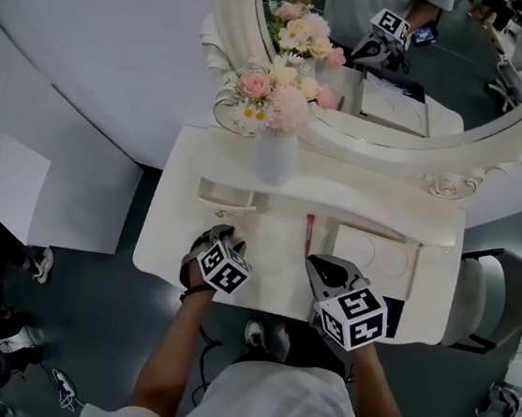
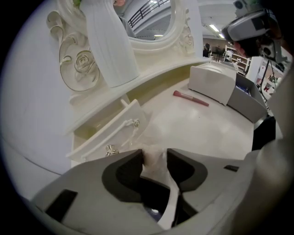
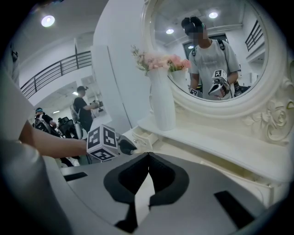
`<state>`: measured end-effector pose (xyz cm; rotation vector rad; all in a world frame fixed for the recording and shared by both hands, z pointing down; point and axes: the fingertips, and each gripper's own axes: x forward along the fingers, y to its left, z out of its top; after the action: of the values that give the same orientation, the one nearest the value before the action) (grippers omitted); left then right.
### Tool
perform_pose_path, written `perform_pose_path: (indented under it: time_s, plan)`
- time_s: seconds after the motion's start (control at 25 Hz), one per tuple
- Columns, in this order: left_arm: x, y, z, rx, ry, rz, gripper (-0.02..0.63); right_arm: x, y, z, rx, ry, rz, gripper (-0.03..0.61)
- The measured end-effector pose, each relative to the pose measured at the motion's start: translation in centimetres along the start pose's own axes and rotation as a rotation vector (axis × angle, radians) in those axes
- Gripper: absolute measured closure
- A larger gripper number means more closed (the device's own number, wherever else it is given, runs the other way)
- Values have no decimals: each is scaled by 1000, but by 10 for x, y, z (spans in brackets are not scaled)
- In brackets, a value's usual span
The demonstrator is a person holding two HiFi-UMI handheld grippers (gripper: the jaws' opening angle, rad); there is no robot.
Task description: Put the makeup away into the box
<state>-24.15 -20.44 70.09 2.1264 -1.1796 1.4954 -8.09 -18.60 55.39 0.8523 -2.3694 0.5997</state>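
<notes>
A pink makeup pen (image 1: 308,233) (image 2: 190,98) lies on the white vanity top (image 1: 265,251), just left of the white box (image 1: 374,255) (image 2: 213,82). My left gripper (image 1: 222,239) (image 2: 155,153) is low over the table's front left, by a small open drawer (image 1: 226,195) (image 2: 110,131). Its pads are shut on a pale, translucent makeup item (image 2: 154,163) that fills the gap between them. My right gripper (image 1: 320,265) (image 3: 148,156) hovers near the front edge in front of the box, shut with nothing in it. The left gripper (image 3: 130,148) also shows in the right gripper view.
A white vase (image 1: 274,155) (image 2: 112,41) (image 3: 163,101) of flowers stands at the back, under the big oval mirror (image 1: 404,41). A raised shelf (image 3: 220,137) runs along the back. A grey chair (image 1: 495,302) stands at the table's right end.
</notes>
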Motion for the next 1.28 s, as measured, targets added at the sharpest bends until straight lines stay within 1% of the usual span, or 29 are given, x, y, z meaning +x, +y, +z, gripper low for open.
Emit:
perform_pose_path:
  time_s: [0.12, 0.24, 0.32, 0.52, 0.8, 0.88, 1.0, 1.16, 1.28]
  plan:
    - [1, 2, 1, 12, -1, 27, 448, -5, 0, -1, 8, -7, -8, 578]
    - [-3, 5, 0, -13, -9, 39, 457, -10, 1, -2, 9, -16, -13, 578]
    - [-6, 4, 0, -30, -16, 33, 460, -15, 1, -4, 12, -23, -18, 578]
    - [-19, -9, 2, -43, -47, -2, 479, -29, 1, -8, 13, -36, -38, 578]
    - [-50, -28, 6, -67, -126, -10, 502, -53, 7, -18, 12, -62, -73, 578]
    - [-64, -32, 10, -88, -176, -10, 503, -62, 10, -21, 26, -76, -80, 578]
    - [-87, -37, 13, -141, -253, -8, 508, -77, 17, -24, 53, -103, -85, 578]
    - [-114, -46, 9, -142, -280, 13, 509, -97, 27, -27, 48, -128, -102, 578]
    - [-134, -53, 10, -143, -317, 21, 509, -112, 34, -26, 52, -155, -115, 578]
